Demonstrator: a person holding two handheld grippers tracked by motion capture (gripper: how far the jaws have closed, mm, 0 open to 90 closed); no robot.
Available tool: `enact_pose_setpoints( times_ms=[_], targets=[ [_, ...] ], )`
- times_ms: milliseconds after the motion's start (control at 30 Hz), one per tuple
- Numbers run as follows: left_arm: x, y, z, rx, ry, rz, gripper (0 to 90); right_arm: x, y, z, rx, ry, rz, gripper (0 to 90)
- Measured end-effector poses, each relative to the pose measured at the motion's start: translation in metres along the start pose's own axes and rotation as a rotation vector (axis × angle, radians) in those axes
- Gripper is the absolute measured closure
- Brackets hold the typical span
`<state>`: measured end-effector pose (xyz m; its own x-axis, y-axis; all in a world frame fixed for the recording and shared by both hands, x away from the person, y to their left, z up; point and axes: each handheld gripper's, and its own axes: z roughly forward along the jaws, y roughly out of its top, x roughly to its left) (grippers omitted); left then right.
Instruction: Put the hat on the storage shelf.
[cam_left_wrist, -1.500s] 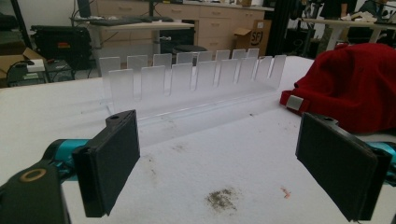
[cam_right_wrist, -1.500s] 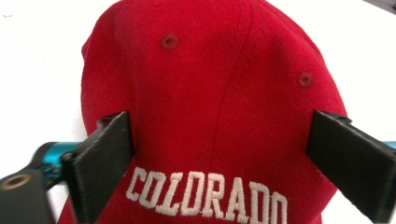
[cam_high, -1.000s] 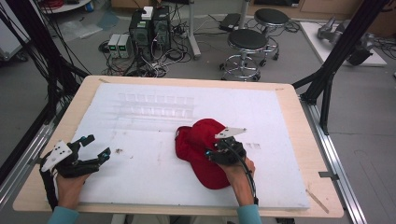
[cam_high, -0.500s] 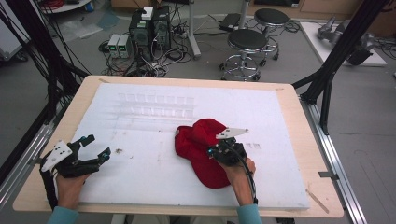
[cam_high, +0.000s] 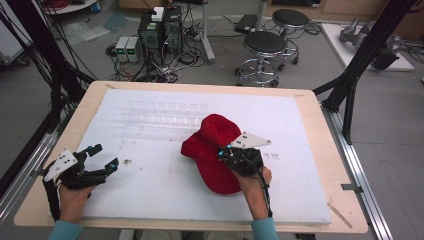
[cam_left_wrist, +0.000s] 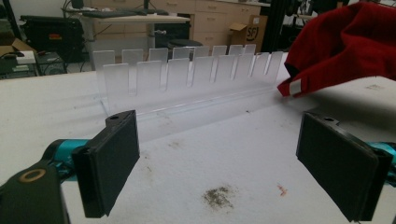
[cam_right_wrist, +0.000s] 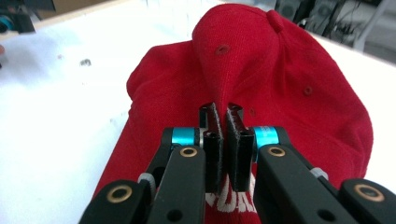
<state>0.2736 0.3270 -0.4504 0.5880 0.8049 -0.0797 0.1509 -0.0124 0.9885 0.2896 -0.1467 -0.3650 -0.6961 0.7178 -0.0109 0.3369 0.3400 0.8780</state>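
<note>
A: What is the setting?

B: A workshop with a grey floor. Behind the wooden table (cam_high: 40, 200) stand computer boxes (cam_high: 160, 30) among cables, and two round stools (cam_high: 267, 42). A white sheet (cam_high: 150, 180) covers most of the tabletop.

A: Start at the left. What is there?

B: One left gripper (cam_high: 97, 159), held by the person's left hand (cam_high: 72, 192) near the table's left front corner. Its two jaws stand wide apart with nothing between them; the left gripper view shows bare white sheet in the gap, with a small dark smudge (cam_left_wrist: 218, 197) on it.

A: And beyond it?

B: Two rows of clear plastic dividers (cam_left_wrist: 187, 79), standing upright on the sheet, one row behind the other.

A: Then the middle?

B: One red cap (cam_high: 212, 150), lying on the sheet right of centre. In the right gripper view its crown is drawn up into a ridge.

A: Who holds it?

B: The right gripper (cam_right_wrist: 226, 126). Its jaws have just been closing and are now pressed together on a fold of the cap's fabric. White stitched letters (cam_right_wrist: 229, 198) show below the pads.

A: How many hands in all?

B: Two, one per gripper.
</note>
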Motion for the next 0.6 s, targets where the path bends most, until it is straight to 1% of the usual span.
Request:
enact_pose_setpoints(
  times_ms=[33, 67, 133, 233, 267, 367, 400, 500, 533, 600],
  targets=[
    [0.000, 0.000, 0.000, 0.005, -0.006, -0.008, 13.6, 0.000, 0.000, 0.000, 0.000, 0.000, 0.000, 86.5],
    [0.000, 0.001, 0.001, 0.011, -0.014, -0.021, 13.5, 0.003, 0.004, -0.001, -0.022, -0.008, -0.011, 86.5],
    [0.000, 0.002, 0.002, 0.012, -0.019, -0.032, 13.5, 0.004, 0.006, -0.001, -0.031, -0.007, -0.018, 86.5],
    [-0.001, 0.007, 0.004, 0.024, -0.026, -0.017, 13.3, 0.008, 0.013, -0.002, -0.053, -0.007, -0.032, 86.5],
    [-0.004, 0.011, 0.005, 0.025, -0.037, -0.017, 13.3, 0.009, 0.016, -0.002, -0.057, -0.006, -0.036, 86.5],
    [-0.006, 0.015, 0.007, 0.033, -0.047, -0.008, 13.3, 0.009, 0.019, -0.002, -0.068, -0.003, -0.038, 86.5],
    [-0.008, 0.018, 0.008, 0.042, -0.053, -0.003, 13.3, 0.010, 0.023, -0.003, -0.080, -0.004, -0.036, 86.5],
    [-0.009, 0.020, 0.010, 0.048, -0.058, 0.001, 13.3, 0.011, 0.027, -0.004, -0.094, -0.005, -0.046, 86.5],
    [-0.010, 0.022, 0.011, 0.059, -0.062, 0.002, 13.3, 0.012, 0.029, -0.004, -0.106, -0.009, -0.054, 86.5],
    [-0.010, 0.022, 0.012, 0.063, -0.065, -0.002, 13.3, 0.013, 0.032, -0.004, -0.113, -0.013, -0.058, 86.5]
  ],
)
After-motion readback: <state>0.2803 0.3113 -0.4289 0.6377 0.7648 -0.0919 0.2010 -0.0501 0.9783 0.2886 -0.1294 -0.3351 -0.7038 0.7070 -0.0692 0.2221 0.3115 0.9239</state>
